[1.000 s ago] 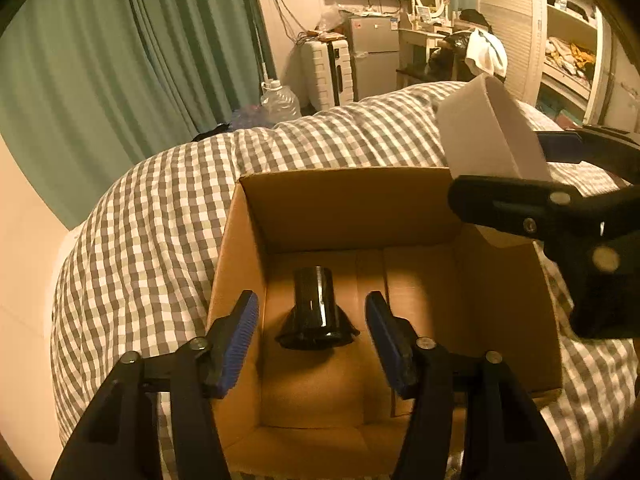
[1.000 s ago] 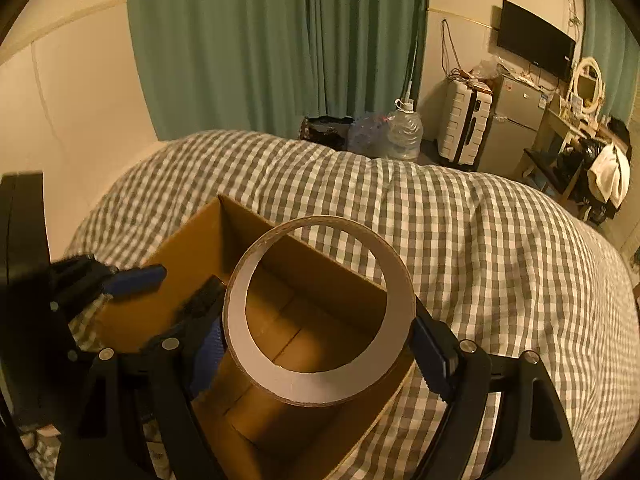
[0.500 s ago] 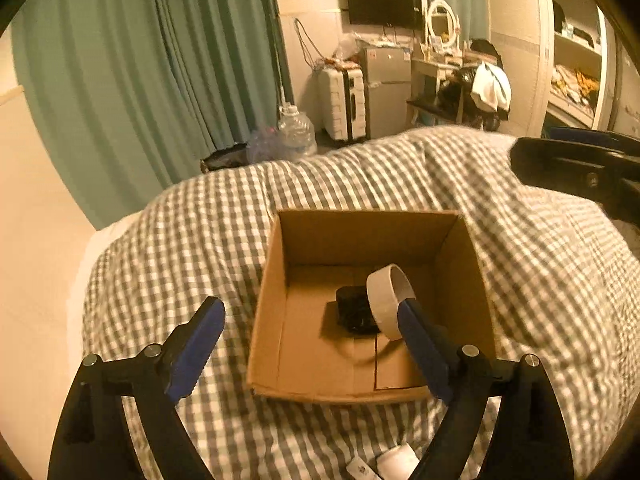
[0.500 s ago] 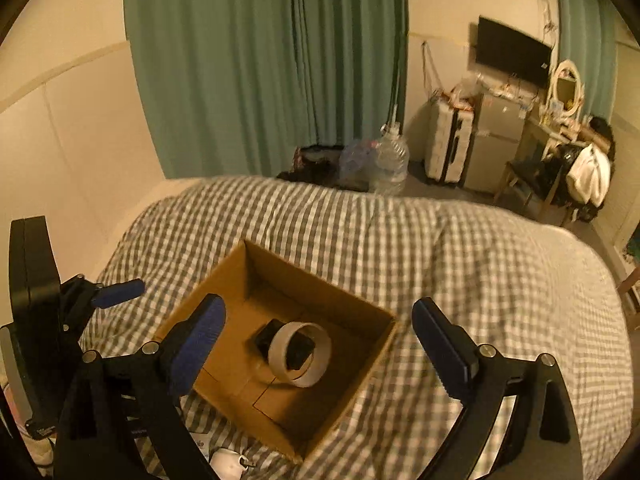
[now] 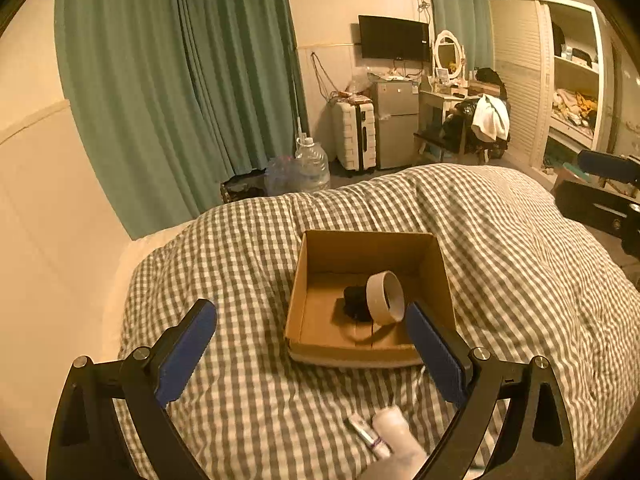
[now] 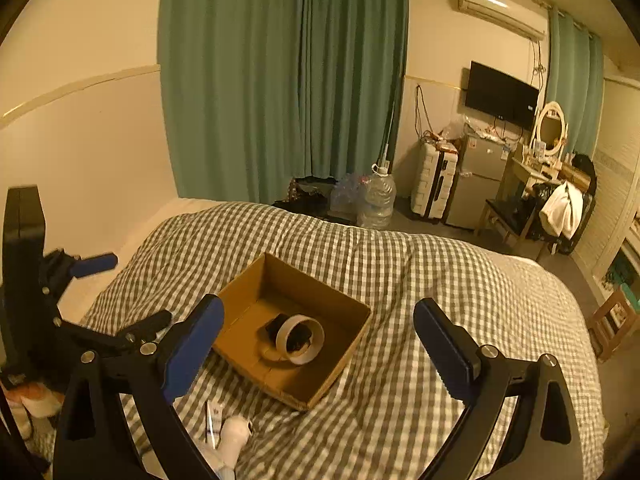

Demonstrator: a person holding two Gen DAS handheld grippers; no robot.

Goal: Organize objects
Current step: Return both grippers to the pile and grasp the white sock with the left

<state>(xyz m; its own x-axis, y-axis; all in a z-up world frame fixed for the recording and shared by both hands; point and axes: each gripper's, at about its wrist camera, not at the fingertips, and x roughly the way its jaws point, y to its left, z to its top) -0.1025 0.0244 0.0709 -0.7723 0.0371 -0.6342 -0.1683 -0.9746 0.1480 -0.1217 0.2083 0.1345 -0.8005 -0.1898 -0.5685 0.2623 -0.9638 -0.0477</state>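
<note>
Left wrist view: the left gripper (image 5: 312, 340) is spread wide w/ nothing in it. The cardboard box (image 5: 370, 354) sits on the checked blanket (image 5: 240, 248). Inside, a tape roll (image 5: 385, 298) leans on a black thing (image 5: 356, 302).

Right wrist view: the right gripper (image 6: 318, 340) is spread wide too, empty. Same box (image 6: 340, 352), roll (image 6: 300, 340) inside.

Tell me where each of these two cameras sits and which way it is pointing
Left wrist view: sits on the left gripper, above the bed's near side, looking down at the cardboard box and across to the curtains; its open jaws show, with the right gripper at the right edge.
Right wrist view: sits on the right gripper, to the box's right, facing it at an angle; its open jaws show, the left gripper at the left.
Shared: box, tape roll, black object, checkered duvet.
</note>
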